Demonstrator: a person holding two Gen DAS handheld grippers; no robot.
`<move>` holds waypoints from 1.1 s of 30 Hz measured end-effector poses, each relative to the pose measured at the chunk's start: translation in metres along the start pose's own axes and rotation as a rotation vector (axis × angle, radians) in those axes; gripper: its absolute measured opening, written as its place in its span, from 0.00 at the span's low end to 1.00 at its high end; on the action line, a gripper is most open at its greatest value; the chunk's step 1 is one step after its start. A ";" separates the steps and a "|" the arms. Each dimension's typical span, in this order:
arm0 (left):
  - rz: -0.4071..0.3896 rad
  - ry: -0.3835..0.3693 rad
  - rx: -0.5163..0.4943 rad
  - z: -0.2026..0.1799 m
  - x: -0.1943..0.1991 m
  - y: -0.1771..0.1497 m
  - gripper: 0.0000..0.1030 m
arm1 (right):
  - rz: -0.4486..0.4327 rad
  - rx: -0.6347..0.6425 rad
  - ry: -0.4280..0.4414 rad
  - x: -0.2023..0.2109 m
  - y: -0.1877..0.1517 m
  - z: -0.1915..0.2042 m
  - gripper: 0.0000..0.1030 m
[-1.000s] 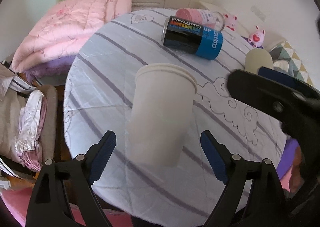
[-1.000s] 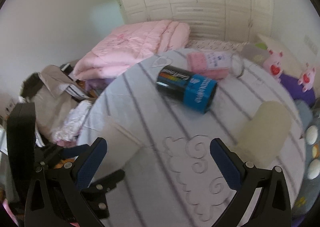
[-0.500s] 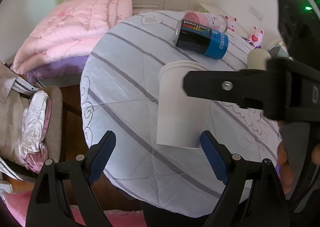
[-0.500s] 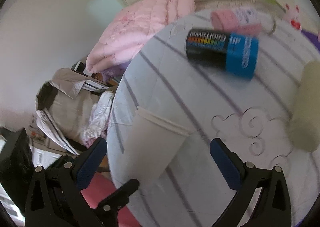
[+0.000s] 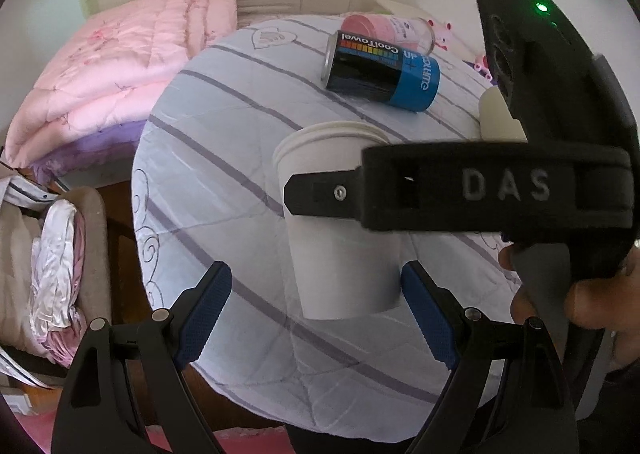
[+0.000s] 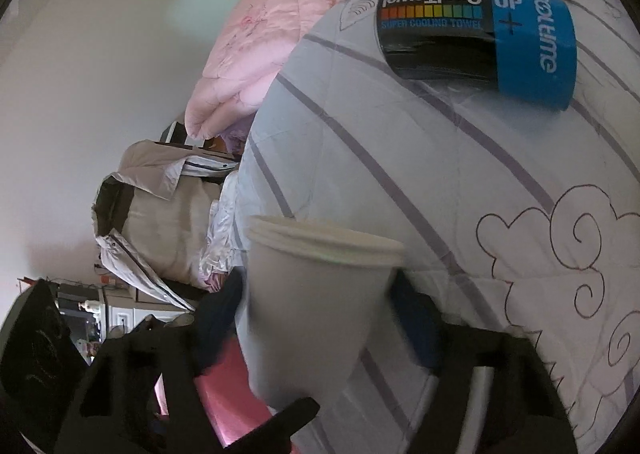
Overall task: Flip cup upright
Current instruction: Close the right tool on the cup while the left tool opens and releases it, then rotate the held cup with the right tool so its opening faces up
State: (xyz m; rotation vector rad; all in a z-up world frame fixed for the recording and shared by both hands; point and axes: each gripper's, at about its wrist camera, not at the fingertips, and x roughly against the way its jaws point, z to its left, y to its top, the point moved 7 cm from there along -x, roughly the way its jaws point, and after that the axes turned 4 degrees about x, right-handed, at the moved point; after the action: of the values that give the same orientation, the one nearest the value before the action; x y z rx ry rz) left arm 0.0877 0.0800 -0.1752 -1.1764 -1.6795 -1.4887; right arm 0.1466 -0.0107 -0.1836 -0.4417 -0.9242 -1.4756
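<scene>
As the right tongs point(image 6: 320, 334) swung in from the side, the whole picture changed. A second before they had hung spread and well off the paper cup point(image 5: 340, 254); now their blue pads point(image 6: 416, 326) had closed in on either side of its wall, and from the blurred right wrist view they looked to be pinching it just under the rim. The left tongs point(image 5: 314, 294) had not closed at all: they stayed spread wide, with the cup's base sitting between their tips, nearer the right-hand pad than the left.

The cup stood mouth up on the striped tablecloth point(image 5: 224, 158). By my reading the flip itself was done, and this grip was only steadying or resettling it. Whether its base was still bearing on the cloth or just lifted, I could not tell.

Each view gave something of its own. From the left tongs you saw one black finger of the right pair crossing the near face of the cup, the person's hand point(image 5: 560, 294) on the handle, and a beige cylinder point(image 5: 498, 118) half hidden behind it. From the right tongs you got both pads flanking the cup, and the CoolTowel canister point(image 6: 476, 38) lying on its side well beyond their tips.
</scene>
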 end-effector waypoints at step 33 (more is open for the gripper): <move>-0.018 -0.047 0.101 -0.029 -0.030 0.028 0.87 | -0.332 0.372 -0.280 0.070 0.025 -0.023 0.68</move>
State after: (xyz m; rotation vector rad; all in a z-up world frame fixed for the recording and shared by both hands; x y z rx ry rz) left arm 0.1218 0.0446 -0.1834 -1.1535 -1.7793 -1.3792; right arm 0.1654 -0.0704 -0.1382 -0.2283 -1.5215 -1.5133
